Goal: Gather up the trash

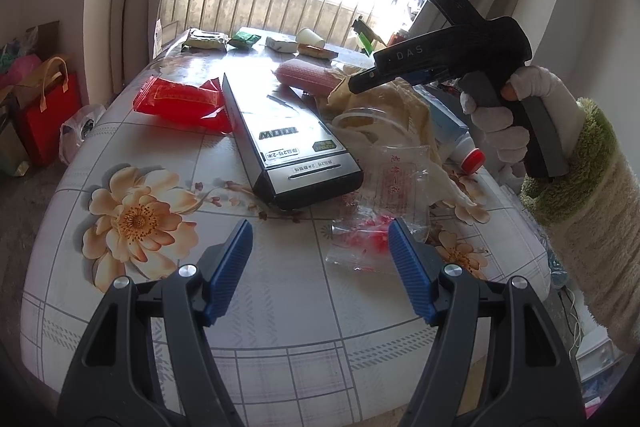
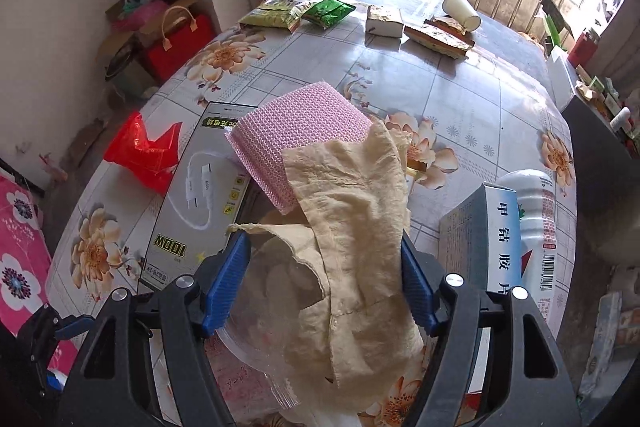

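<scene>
1. Left wrist view: left gripper spread wide, blue pads clear of everything, nothing between them. It hovers over the floral tablecloth.
2. Same view: a clear plastic bag with red print lies just ahead of the right-hand pad. Beyond it a black-and-silver 100W cable box, with a red plastic wrapper touching its left side.
3. Same view: right gripper, held in a white-gloved hand, reaches over crumpled beige tissue paper. From here I cannot tell how far its fingers are parted.
4. Right wrist view: right gripper is parted wide, with the beige tissue paper draped between the pads. Whether either pad presses the paper I cannot tell; no clamp is visible.
5. Same view: a pink mesh roll sits just behind the tissue, partly on the cable box. A medicine box and a white bottle lie close on the right.
6. Far end of table: snack packets and a tipped paper cup.
</scene>
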